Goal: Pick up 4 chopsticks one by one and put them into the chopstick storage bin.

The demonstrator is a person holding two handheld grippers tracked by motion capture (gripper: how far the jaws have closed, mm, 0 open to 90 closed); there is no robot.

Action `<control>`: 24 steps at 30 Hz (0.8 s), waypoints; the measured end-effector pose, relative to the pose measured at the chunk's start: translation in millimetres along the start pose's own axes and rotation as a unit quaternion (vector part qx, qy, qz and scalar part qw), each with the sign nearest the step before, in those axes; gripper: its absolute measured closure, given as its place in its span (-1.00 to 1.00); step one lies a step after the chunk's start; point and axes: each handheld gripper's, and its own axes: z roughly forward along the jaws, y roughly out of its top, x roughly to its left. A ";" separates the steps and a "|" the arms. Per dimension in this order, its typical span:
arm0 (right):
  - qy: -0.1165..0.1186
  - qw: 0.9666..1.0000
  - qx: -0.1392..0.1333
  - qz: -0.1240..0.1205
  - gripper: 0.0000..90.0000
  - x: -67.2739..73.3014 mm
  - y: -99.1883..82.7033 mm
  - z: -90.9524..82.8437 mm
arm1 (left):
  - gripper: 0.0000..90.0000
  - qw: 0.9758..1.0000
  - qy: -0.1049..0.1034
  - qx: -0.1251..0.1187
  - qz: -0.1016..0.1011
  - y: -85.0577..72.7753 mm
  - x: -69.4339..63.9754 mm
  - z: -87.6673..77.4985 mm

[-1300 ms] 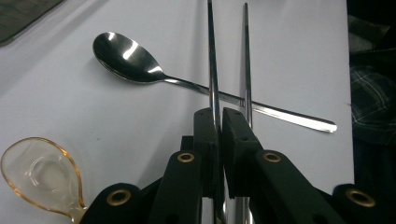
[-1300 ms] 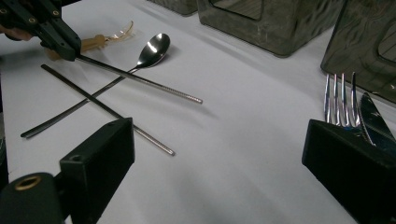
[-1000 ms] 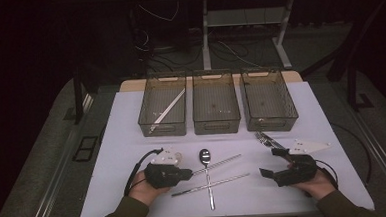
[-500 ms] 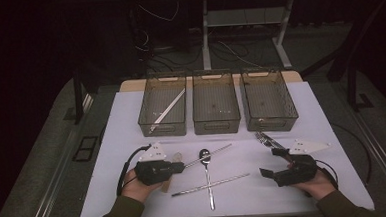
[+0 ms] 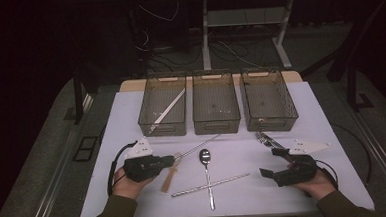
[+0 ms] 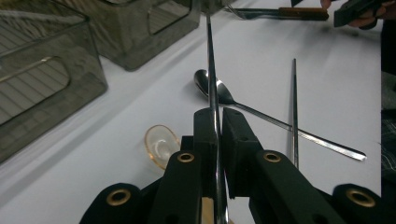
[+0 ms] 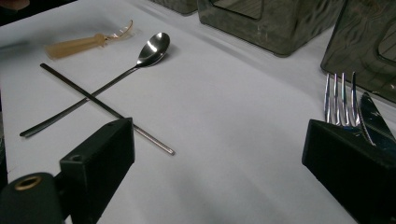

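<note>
High view, lower left: left hand-held gripper (image 5: 175, 159) clamped on chopstick (image 5: 199, 146), tip toward left bin (image 5: 164, 126); left gripper view: chopstick (image 6: 211, 70) pinched centrally, best kept level; right gripper view: right hand-held gripper (image 7: 217, 161) wide open, empty, beside fork (image 7: 339, 103).

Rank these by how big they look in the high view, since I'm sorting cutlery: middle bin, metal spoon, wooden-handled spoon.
1. Middle bin, clearly largest.
2. Metal spoon, long and thin.
3. Wooden-handled spoon, shortest, though the left tool may be covering part of it.
</note>
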 end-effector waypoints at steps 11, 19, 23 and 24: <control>-0.001 1.000 0.001 0.000 -0.79 -0.4 0.0 0.8 | 0.88 0.999 0.027 -0.025 -0.013 3.0 15.3 -19.1; -0.002 1.000 0.002 0.000 -0.79 -0.8 -0.2 1.3 | 0.88 0.998 0.051 -0.028 -0.018 7.4 27.8 -25.5; -0.003 1.000 0.003 0.001 -0.79 -0.9 -0.3 1.5 | 0.88 0.997 0.065 -0.033 -0.024 12.7 35.0 -26.6; -0.003 1.000 0.003 0.001 -0.79 -0.9 -0.3 1.6 | 0.88 0.997 0.068 -0.033 -0.025 14.1 37.2 -26.9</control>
